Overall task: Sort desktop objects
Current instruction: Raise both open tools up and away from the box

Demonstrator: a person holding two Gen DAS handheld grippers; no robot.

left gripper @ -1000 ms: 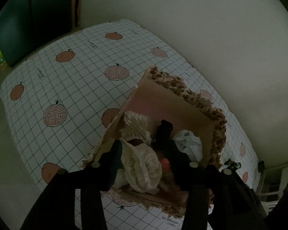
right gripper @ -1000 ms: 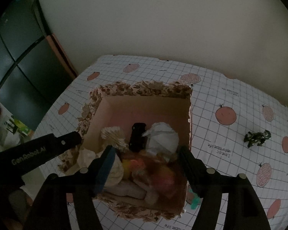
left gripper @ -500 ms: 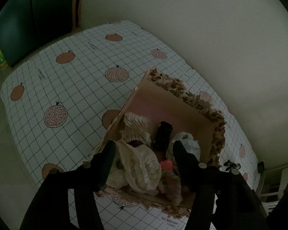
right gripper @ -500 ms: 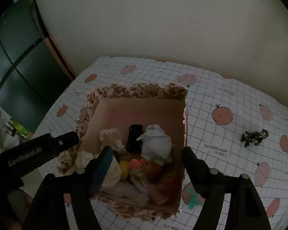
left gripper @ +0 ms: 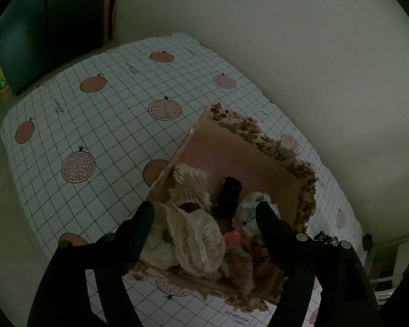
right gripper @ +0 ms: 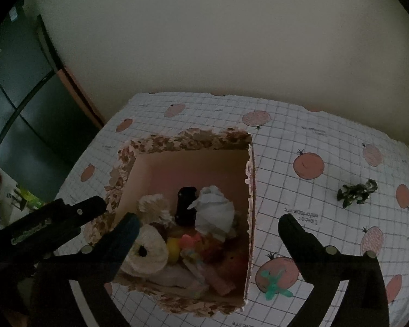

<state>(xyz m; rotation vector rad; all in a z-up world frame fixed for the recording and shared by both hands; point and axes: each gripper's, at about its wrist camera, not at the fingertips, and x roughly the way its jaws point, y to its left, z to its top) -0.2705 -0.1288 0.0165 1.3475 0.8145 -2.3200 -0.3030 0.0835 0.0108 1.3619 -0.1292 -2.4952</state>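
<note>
While both hover over the leaf-patterned cardboard box (right gripper: 182, 141) crammed with odds and ends, the left gripper (left gripper: 204, 212) and right gripper (right gripper: 207, 220) are opening, empty.

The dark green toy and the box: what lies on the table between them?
In the right wrist view, only bare tablecloth lies between dark green toy and box.

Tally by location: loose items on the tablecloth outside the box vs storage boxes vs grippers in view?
Loose items on the tablecloth: 2, the dark green toy and the teal toy
Storage boxes: 1, the floral box
Grippers: 2, left gripper and right gripper
Total: 5
</note>
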